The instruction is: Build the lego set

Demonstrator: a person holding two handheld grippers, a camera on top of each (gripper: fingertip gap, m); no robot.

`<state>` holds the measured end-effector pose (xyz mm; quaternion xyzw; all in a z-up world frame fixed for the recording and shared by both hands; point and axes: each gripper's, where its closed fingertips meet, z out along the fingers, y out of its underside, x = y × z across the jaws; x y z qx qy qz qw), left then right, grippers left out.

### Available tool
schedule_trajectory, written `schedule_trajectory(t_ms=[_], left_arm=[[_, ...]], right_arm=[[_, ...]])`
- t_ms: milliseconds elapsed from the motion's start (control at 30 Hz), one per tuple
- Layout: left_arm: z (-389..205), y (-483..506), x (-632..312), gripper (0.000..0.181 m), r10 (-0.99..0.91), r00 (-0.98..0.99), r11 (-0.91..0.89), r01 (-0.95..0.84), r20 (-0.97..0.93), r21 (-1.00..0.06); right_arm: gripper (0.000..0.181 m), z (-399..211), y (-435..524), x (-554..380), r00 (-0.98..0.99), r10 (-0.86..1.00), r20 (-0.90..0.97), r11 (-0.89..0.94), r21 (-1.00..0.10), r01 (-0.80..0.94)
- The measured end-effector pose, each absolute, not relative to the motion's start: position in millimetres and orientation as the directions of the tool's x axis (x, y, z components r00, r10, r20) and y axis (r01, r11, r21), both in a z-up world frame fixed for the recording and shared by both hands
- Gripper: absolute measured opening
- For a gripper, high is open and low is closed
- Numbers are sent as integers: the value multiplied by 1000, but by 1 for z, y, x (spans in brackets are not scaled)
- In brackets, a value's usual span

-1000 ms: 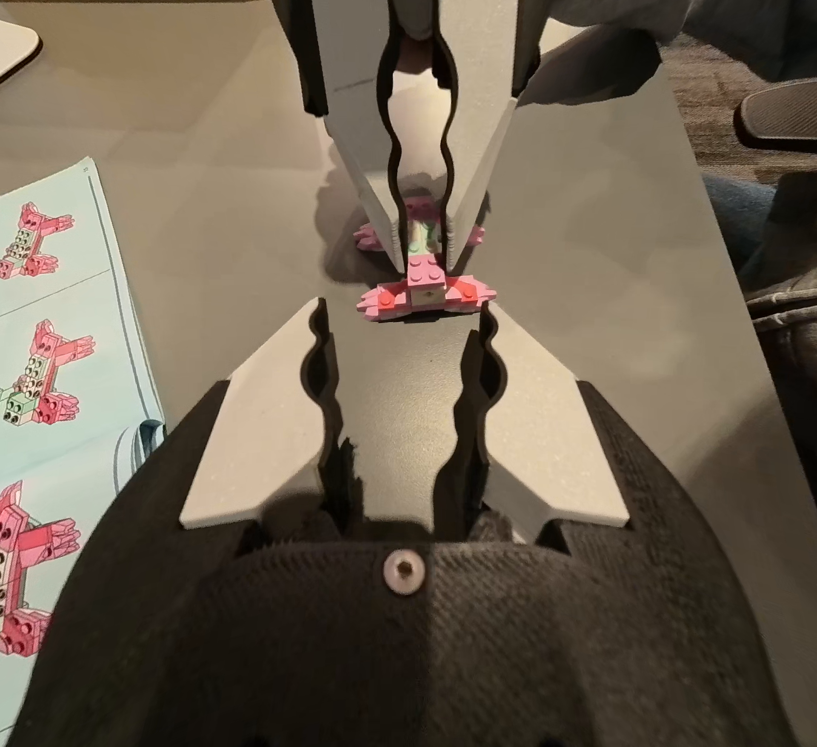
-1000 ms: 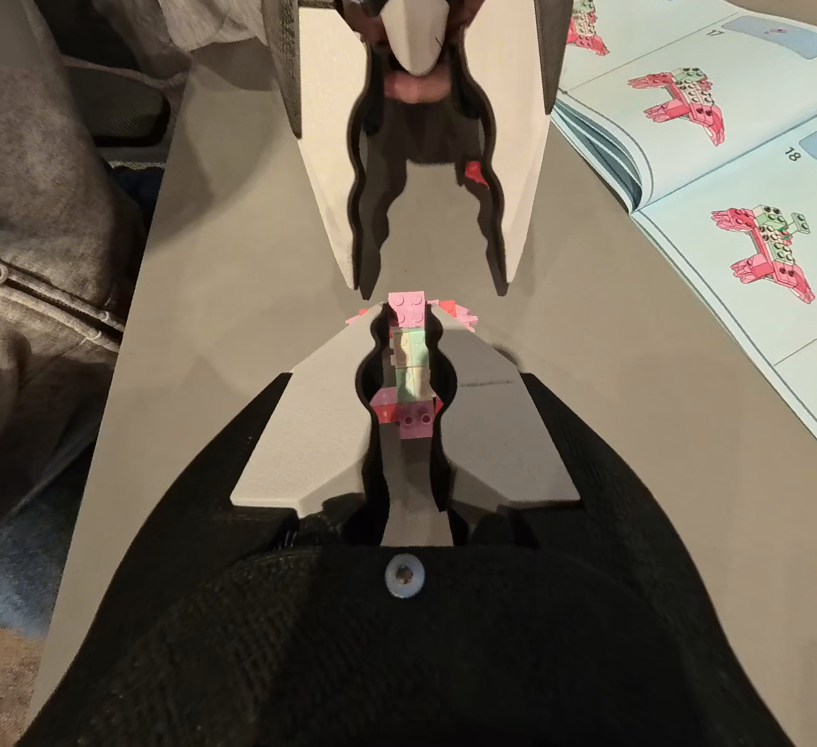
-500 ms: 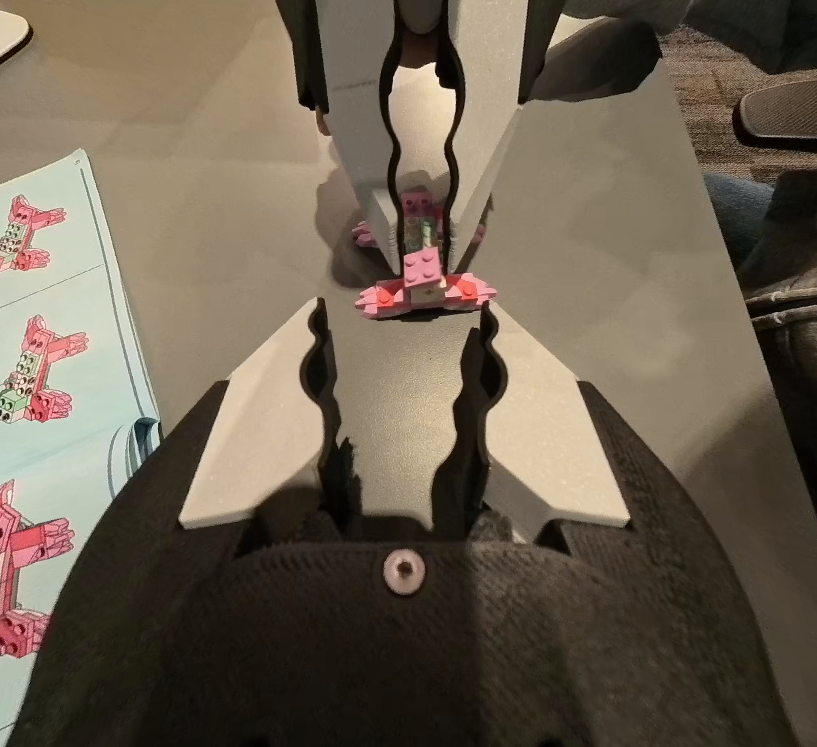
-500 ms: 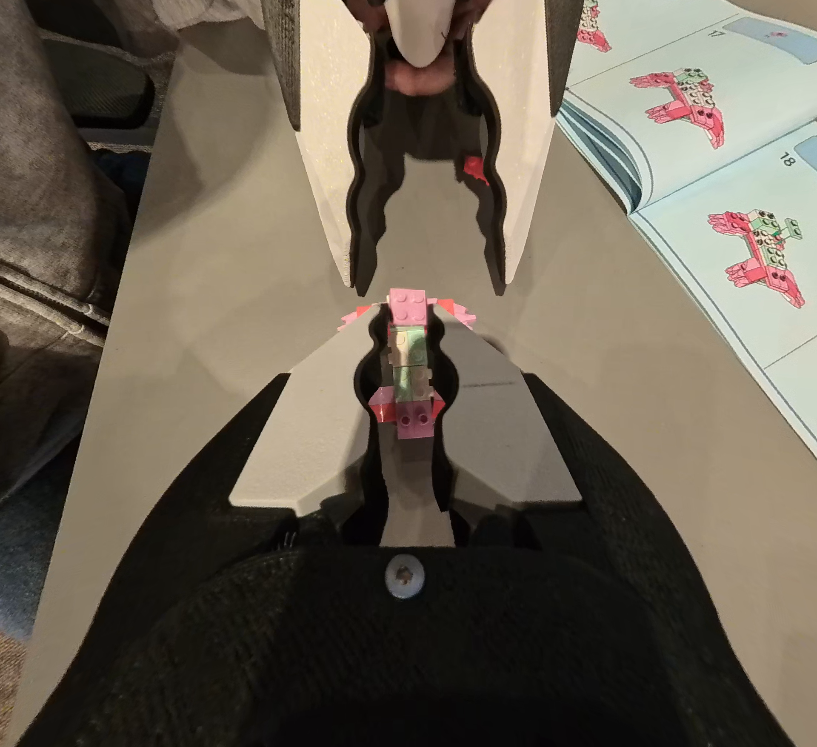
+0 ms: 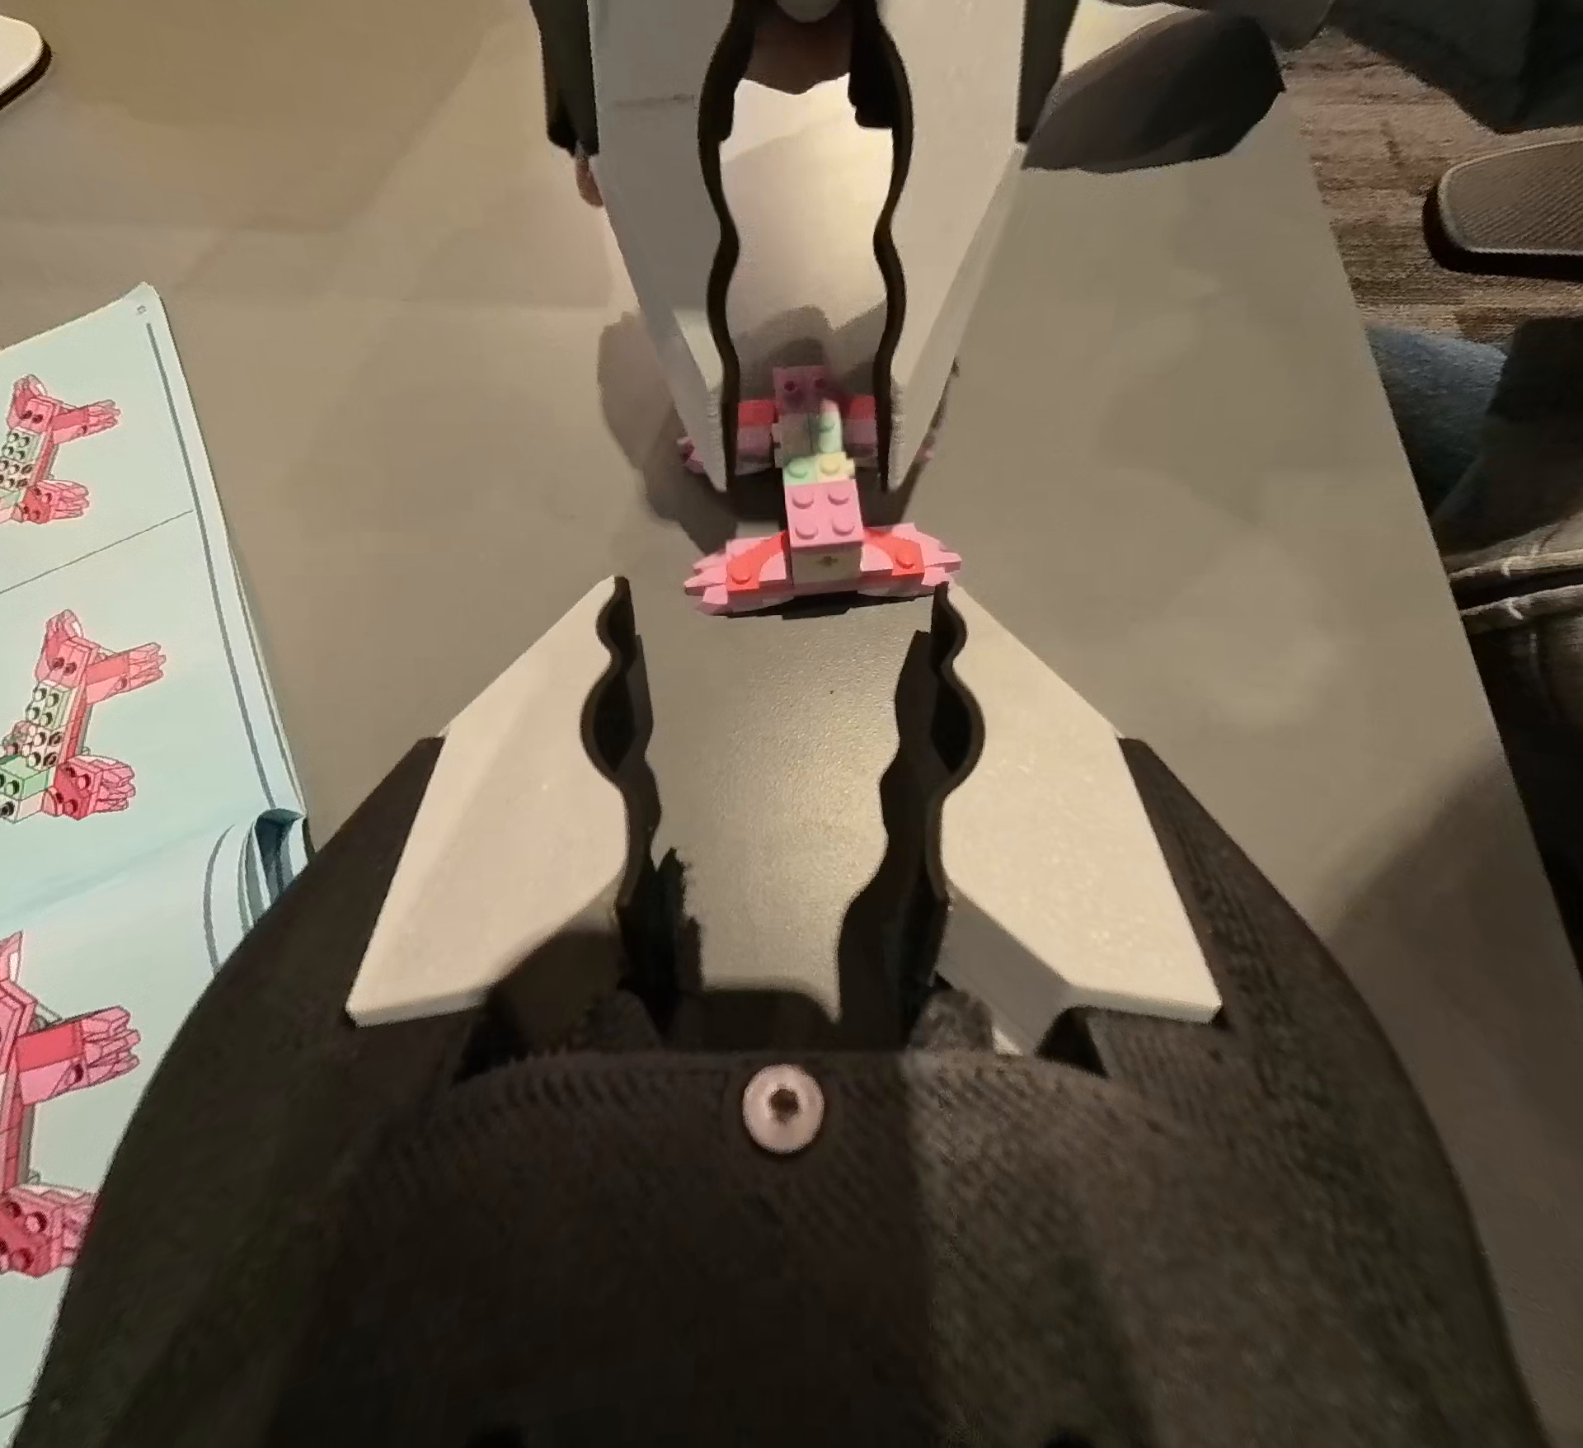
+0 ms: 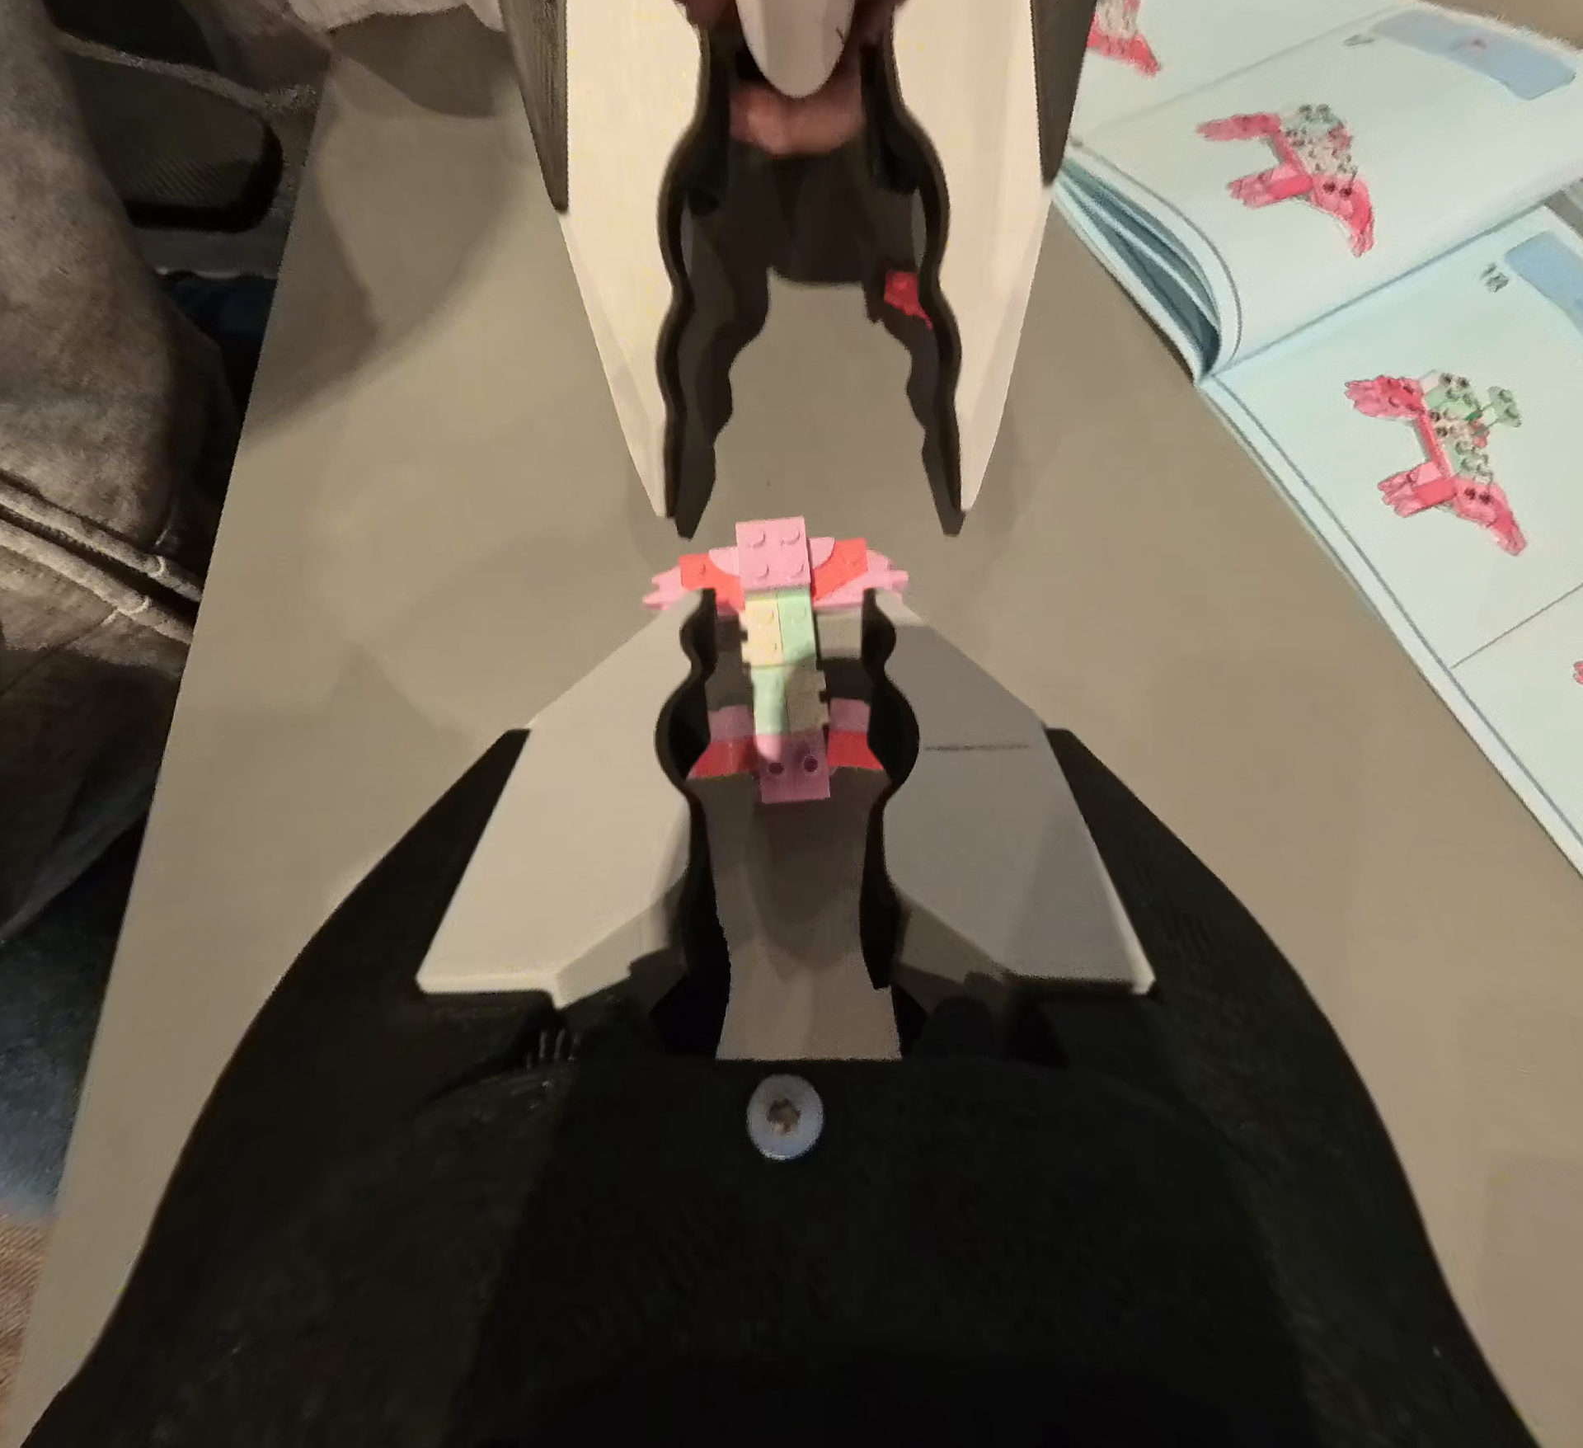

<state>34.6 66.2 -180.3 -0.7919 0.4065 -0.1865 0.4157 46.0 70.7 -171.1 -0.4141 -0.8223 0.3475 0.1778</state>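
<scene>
My right gripper (image 6: 784,636) standing released around lego model (image 6: 781,640); left gripper (image 5: 779,610) released. Model light, snap-fragile; gripping stiff body sides.

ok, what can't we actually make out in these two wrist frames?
- Rear end of the pink and green lego model: left wrist view, hidden behind the right gripper fingers.
- Small red piece: right wrist view, partly behind the left gripper; shape unclear.
- Pale blue instruction booklet: blurred, cut by frame edge.

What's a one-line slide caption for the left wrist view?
Open left gripper faces the pink lego model on the grey table, straddled by the right gripper.
</scene>
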Motion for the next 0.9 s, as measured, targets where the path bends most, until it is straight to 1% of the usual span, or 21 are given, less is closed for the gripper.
schedule_trajectory(t_ms=[133, 233, 267, 333, 400, 467, 500, 533, 567, 600, 667, 767, 833, 900], left_arm=[[-177, 66, 35, 74, -802, 595, -305, -489, -56, -817], [-165, 72, 33, 95, -779, 613, -234, -475, -129, -848], [-158, 73, 33, 97, -772, 617, -198, -463, -154, -864], [-146, 73, 32, 98, -763, 615, -134, -451, -198, -883], [-143, 70, 34, 98, -768, 588, -74, -475, -254, -877], [-148, 66, 36, 97, -771, 537, -7, -546, -343, -838], [-150, 63, 37, 91, -765, 495, 52, -591, -413, -805], [-149, 59, 38, 77, -742, 439, 140, -637, -506, -758], [-146, 57, 38, 69, -697, 397, 228, -667, -598, -709], [-141, 58, 37, 65, -646, 383, 288, -678, -660, -676], [-137, 63, 31, 68, -582, 393, 324, -691, -712, -647], [-141, 71, 23, 79, -505, 365, 334, -753, -782, -567], [-142, 73, 23, 80, -446, 319, 361, -791, -836, -494], [-145, 72, 27, 78, -383, 250, 391, -829, -889, -401]], right_arm=[[27, -183, 74, 53, -602, 798, -32, 420, -686, 593], [22, -193, 73, 54, -618, 786, -35, 451, -651, 611], [21, -194, 72, 54, -622, 782, -35, 458, -645, 612], [19, -196, 71, 54, -628, 777, -42, 462, -640, 614], [19, -196, 71, 53, -630, 775, -53, 459, -637, 619], [18, -196, 71, 54, -631, 774, -54, 464, -631, 622], [18, -196, 72, 54, -631, 774, -53, 466, -628, 623], [18, -195, 73, 54, -632, 773, -54, 466, -627, 624], [18, -193, 73, 54, -631, 773, -57, 465, -627, 625], [18, -191, 74, 54, -630, 774, -60, 461, -628, 626], [18, -187, 75, 54, -633, 772, -66, 461, -628, 627], [18, -179, 76, 53, -639, 768, -52, 467, -637, 613], [18, -173, 74, 52, -639, 767, -57, 456, -653, 605], [18, -168, 73, 50, -637, 768, -64, 438, -673, 596]])
